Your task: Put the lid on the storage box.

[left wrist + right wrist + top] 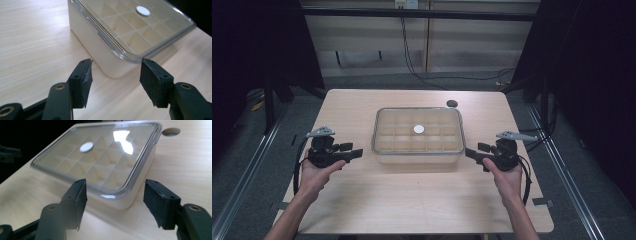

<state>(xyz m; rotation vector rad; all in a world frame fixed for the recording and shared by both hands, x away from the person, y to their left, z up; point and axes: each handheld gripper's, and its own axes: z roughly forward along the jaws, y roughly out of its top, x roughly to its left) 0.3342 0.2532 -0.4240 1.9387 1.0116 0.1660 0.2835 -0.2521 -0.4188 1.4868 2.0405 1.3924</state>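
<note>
From the high view, a cream rectangular box with a clear lid and an inner grid of compartments sits at the middle of the pale wooden table, with a small white round disc on the middle of its lid. The left gripper is held in the person's left hand just beside the box's left near corner, its jaws pointing at the box and apart from it. The right gripper, in the right hand, mirrors it near the box's right near corner, also not touching. A dark round hole in the tabletop lies just behind the box's far right corner. In the left gripper view, the two black jaws stand spread with nothing between them, framing a corner of the box just ahead; the disc shows farther along the lid. In the right gripper view, the jaws are likewise spread and empty, the nearest corner of the box lying between and beyond them, the disc and the hole farther off.
</note>
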